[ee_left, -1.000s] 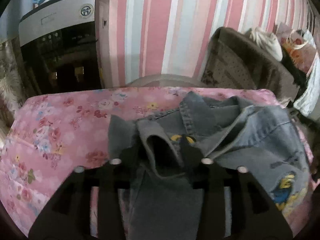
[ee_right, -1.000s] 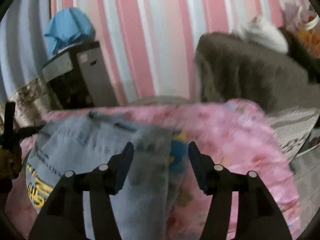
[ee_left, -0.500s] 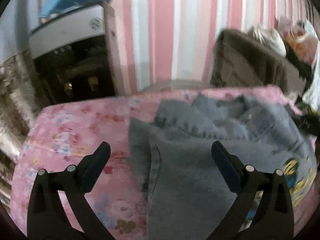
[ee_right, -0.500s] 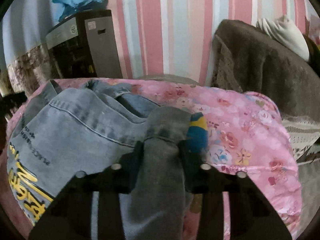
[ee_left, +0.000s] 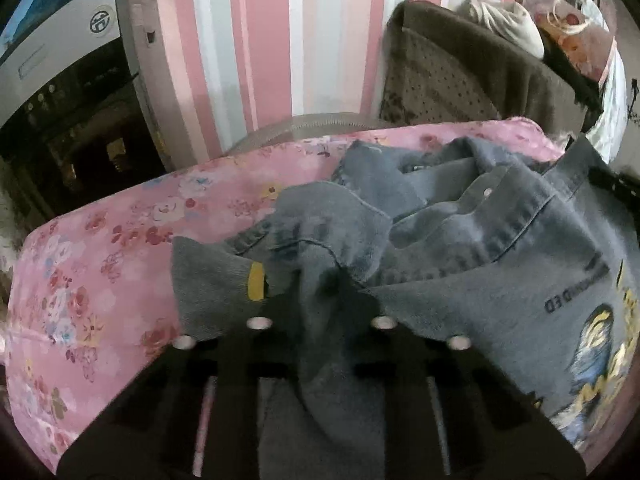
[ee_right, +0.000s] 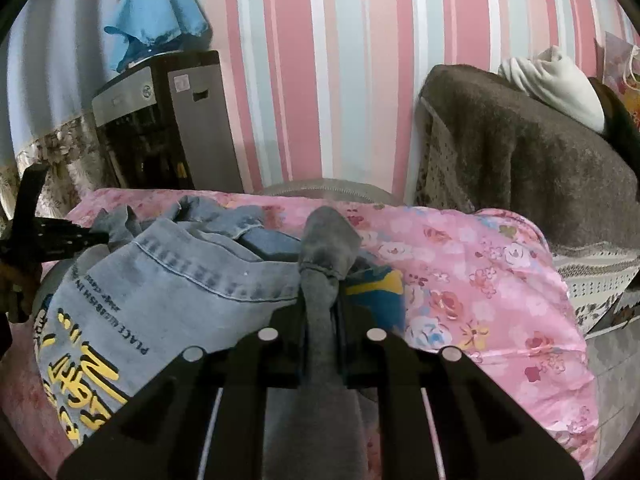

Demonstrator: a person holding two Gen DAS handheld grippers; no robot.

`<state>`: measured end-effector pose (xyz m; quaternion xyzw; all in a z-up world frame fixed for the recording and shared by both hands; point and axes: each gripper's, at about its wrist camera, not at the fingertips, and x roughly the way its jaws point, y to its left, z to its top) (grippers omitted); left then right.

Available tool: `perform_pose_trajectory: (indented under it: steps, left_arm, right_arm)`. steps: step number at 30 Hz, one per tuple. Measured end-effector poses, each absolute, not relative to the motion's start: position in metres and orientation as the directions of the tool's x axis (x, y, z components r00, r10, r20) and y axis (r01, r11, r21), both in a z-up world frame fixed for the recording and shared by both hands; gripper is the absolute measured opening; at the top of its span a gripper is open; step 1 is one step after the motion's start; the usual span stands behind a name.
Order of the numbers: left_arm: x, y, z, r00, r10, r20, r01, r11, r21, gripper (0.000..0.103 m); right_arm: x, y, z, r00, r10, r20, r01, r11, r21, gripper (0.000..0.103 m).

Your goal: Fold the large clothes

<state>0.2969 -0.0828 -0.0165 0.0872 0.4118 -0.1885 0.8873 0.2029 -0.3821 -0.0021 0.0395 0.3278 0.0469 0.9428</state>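
While both grippers clamp grey fabric, a denim jacket [ee_left: 492,264] lies crumpled on the pink floral cover [ee_left: 100,264] of a table or bed. Left gripper [ee_left: 320,304]: jaws drawn close together, pinching a fold of the jacket's grey sleeve or hem beside a small yellow patch [ee_left: 256,286]. Right gripper [ee_right: 322,312]: jaws narrow, nipping a bunched grey strip that rises between them, with the jacket's printed back panel [ee_right: 132,308] spread to its left. Background: pink-striped wall [ee_right: 340,60], a dark cabinet [ee_right: 160,128] topped with blue cloth [ee_right: 154,16], and a brown blanket [ee_right: 532,160] over furniture
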Motion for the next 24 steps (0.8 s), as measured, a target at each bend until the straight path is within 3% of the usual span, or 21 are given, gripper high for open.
perform_pose_trajectory:
  steps: [6,10,18,21,22,23,24]
  left_arm:
    - [0.284,-0.05,0.024,0.725,-0.277,-0.63,0.306,0.95,-0.066,0.002]
    - [0.28,-0.048,0.054,0.814,-0.243,-0.528,0.245,0.967,-0.069,0.002]
    - [0.334,-0.071,-0.008,0.737,-0.108,-0.668,0.158,0.987,0.014,0.003]
    - [0.341,-0.066,-0.015,0.715,-0.062,-0.697,0.116,0.993,0.03,0.02]
    - [0.343,-0.065,-0.017,0.712,-0.008,-0.702,0.096,0.992,0.086,0.038]
    - [0.344,-0.066,-0.02,0.71,0.021,-0.704,0.091,0.988,0.121,0.05]
    - [0.343,-0.062,-0.021,0.71,0.035,-0.704,0.086,0.987,0.135,0.053]
  right_arm:
    - [0.192,-0.391,0.019,0.856,0.072,-0.513,-0.015,0.993,0.115,0.01]
    - [0.195,-0.381,0.044,0.907,0.0,-0.421,0.022,0.999,0.047,0.009]
    - [0.266,-0.38,-0.006,0.797,-0.084,-0.598,0.083,0.996,-0.029,0.012]
    - [0.282,-0.381,-0.018,0.741,-0.108,-0.662,0.092,0.994,-0.059,0.031]
    - [0.286,-0.383,-0.022,0.72,-0.107,-0.686,0.09,0.994,-0.06,0.036]
    - [0.287,-0.385,-0.022,0.71,-0.109,-0.696,0.095,0.994,-0.06,0.05]
    - [0.285,-0.387,-0.021,0.709,-0.125,-0.694,0.109,0.992,-0.068,0.056]
